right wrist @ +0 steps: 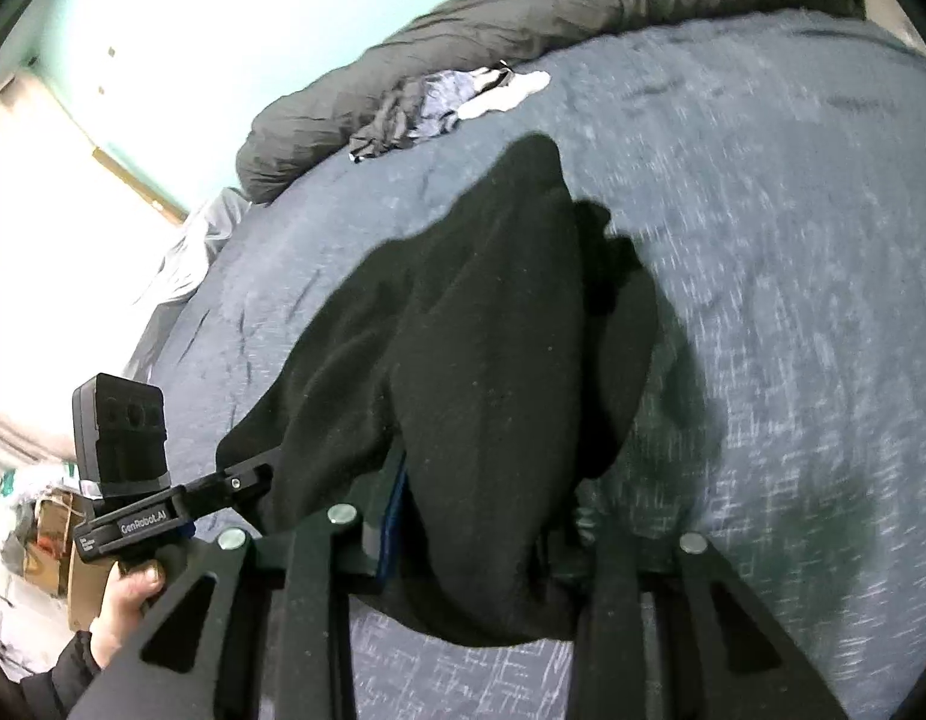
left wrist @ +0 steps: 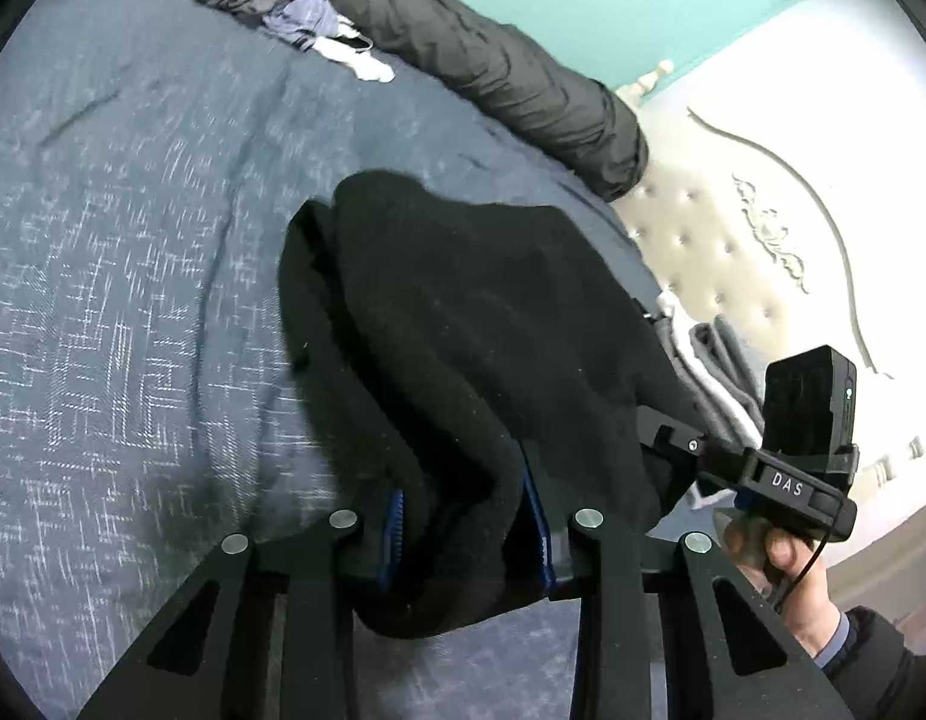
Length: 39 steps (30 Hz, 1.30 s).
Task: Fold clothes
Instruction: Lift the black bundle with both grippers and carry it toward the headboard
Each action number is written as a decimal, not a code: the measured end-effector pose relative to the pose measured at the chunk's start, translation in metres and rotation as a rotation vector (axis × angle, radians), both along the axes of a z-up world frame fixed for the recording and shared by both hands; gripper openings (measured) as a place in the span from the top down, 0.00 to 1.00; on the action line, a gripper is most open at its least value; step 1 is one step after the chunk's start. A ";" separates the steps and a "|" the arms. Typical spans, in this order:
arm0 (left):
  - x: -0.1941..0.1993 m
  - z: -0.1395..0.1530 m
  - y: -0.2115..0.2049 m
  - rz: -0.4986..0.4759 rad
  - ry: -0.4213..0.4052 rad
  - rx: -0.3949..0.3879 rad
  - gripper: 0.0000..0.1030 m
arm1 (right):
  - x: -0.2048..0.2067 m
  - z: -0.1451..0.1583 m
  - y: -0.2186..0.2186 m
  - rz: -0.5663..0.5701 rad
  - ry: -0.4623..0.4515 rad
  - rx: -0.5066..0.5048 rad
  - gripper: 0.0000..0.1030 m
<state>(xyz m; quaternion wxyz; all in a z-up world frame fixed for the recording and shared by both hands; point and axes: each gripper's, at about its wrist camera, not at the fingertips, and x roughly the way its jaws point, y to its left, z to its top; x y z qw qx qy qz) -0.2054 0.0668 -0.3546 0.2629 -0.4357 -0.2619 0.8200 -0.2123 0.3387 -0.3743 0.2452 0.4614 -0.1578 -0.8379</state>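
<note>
Above a blue patterned bedspread (left wrist: 132, 276), a black garment (left wrist: 463, 324) is held up by both grippers, its bulk hanging between them. The left gripper (left wrist: 469, 531) and the right gripper (right wrist: 481, 540) are each clamped on bunched cloth. A dark duvet (left wrist: 493, 54) and crumpled clothes (left wrist: 294, 12) lie beyond.

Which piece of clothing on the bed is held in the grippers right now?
The black garment, clamped by both grippers; the small crumpled pile of clothes lies untouched by the dark rolled duvet.
</note>
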 end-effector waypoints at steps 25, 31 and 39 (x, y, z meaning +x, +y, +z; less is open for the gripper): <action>0.022 0.129 0.071 -0.061 0.144 -0.062 0.68 | 0.038 0.121 0.052 0.019 0.146 0.017 0.71; 0.017 0.166 0.129 -0.114 0.192 -0.066 0.68 | 0.048 0.158 0.098 -0.009 0.194 0.061 0.71; 0.011 0.206 0.213 -0.186 0.242 -0.052 0.68 | 0.061 0.206 0.176 -0.072 0.252 0.134 0.71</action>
